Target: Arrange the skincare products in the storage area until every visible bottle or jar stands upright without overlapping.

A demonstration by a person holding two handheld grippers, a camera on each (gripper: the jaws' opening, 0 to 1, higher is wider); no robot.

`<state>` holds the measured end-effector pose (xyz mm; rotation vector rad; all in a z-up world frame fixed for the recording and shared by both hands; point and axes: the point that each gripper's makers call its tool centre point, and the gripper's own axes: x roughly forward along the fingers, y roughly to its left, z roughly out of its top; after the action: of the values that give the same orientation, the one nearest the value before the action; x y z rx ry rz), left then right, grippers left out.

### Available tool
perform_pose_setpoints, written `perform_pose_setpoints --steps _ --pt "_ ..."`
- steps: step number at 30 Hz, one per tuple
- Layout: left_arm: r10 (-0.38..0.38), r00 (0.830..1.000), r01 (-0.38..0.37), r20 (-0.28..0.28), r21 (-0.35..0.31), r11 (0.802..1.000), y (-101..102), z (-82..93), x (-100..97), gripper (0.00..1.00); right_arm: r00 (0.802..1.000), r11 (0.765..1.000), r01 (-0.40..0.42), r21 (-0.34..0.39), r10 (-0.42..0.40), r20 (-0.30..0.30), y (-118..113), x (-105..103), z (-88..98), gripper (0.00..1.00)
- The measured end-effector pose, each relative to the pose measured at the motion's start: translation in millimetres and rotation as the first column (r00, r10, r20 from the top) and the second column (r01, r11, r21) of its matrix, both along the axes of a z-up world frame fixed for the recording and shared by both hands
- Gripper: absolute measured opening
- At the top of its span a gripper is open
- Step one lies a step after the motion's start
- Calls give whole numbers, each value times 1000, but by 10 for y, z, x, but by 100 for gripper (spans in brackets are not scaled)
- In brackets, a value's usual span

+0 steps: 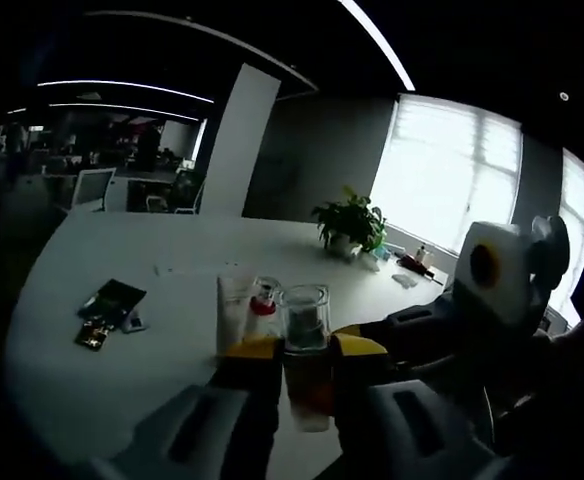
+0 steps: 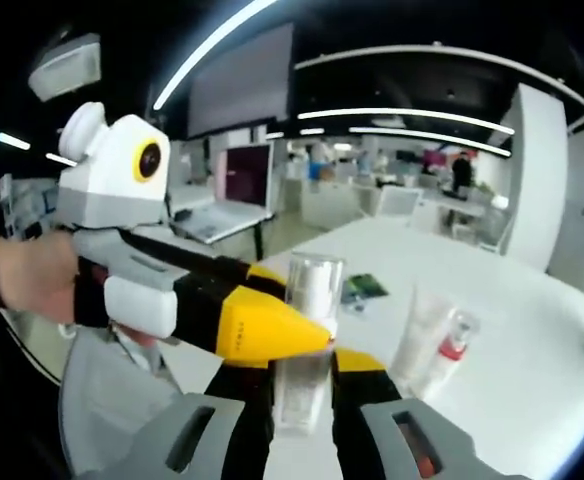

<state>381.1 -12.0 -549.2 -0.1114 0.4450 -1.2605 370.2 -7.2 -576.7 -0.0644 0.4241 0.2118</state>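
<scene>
A clear capped bottle (image 1: 305, 345) is seen at lower centre, clamped between both the left tool (image 1: 307, 375) and the right tool (image 2: 302, 385), above the white surface (image 1: 92, 390). A slip is judged possible if one tool lets go early, toppling the white tube (image 1: 234, 312) and red-collared bottle (image 1: 263, 300) just behind.

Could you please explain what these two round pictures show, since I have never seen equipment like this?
A person holds two handheld grippers, each carrying a fisheye camera looking along its jaws. In the left gripper view, the left gripper and the right gripper, entering from the right, both close on a clear bottle. The right gripper view shows that bottle from the other side. A white tube and a red-collared bottle stand behind on the white table, near dark packets and a potted plant.
</scene>
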Motion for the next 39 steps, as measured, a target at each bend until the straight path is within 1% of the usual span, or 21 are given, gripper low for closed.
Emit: perform_pose_setpoints --steps 7,9,10,11,12,13,14,16,17,19,20,21,22,23,24,26,28,32,34,38,39 --pt "-20 993 15 -113 -41 999 49 -19 17 24 998 998 -56 -22 56 15 48 5 14 14" --pt "-36 988 26 -151 -66 997 78 -1 31 24 994 992 -110 66 108 27 118 -8 53 18" --pt "-46 984 31 -171 -88 996 100 35 48 24 986 972 -163 172 158 43 199 -51 103 24" --pt "-69 978 46 -197 -120 992 105 83 38 24 983 954 -181 237 179 33 203 -113 113 31" --pt "-86 966 47 -243 -163 986 130 150 54 24 983 954 -181 241 175 47 162 -128 125 39" --pt "-106 959 54 -262 -197 979 145 204 66 24 979 948 -203 245 195 56 129 -174 135 40" --pt "-161 939 87 -303 -245 966 165 279 37 24 973 941 -231 247 224 57 129 -218 140 38" --pt "-229 916 121 -328 -318 940 194 404 22 24 964 911 -266 314 252 85 130 -283 224 36" --pt "-276 901 155 -335 -346 925 208 455 -21 24 951 861 -310 402 290 112 201 -339 333 37" --pt "-325 893 195 -312 -382 903 227 553 -63 24 928 783 -371 500 325 180 277 -397 544 40" --pt "-371 878 238 -303 -396 887 237 602 -131 24 915 762 -403 507 345 208 312 -421 611 40" --pt "-380 880 249 -285 -406 879 235 638 -142 24 893 735 -450 507 379 243 365 -463 696 39" --pt "-423 865 286 -271 -428 858 237 695 -207 24 888 730 -460 505 384 254 381 -467 727 38" --pt "-439 857 296 -270 -440 848 241 727 -229 24 871 701 -491 517 409 273 433 -500 787 41" --pt "-456 853 308 -254 -460 833 251 761 -227 24 881 710 -473 522 393 264 415 -470 782 42" --pt "-502 832 345 -235 -490 801 273 832 -278 24 872 692 -489 530 400 282 452 -470 833 44" --pt "-532 820 379 -213 -494 782 287 868 -316 24 864 681 -503 533 410 291 477 -476 861 42" --pt "-558 808 430 -189 -459 778 284 853 -398 24 835 648 -549 527 443 325 557 -521 949 29" --pt "-572 796 437 -198 -465 769 289 865 -443 24 832 664 -555 501 450 325 571 -523 943 25" --pt "-574 797 439 -190 -470 766 294 865 -433 24 829 677 -559 478 447 337 556 -522 943 21" --pt "-576 795 441 -188 -471 764 288 879 -463 24 845 705 -533 467 420 331 517 -476 925 16"
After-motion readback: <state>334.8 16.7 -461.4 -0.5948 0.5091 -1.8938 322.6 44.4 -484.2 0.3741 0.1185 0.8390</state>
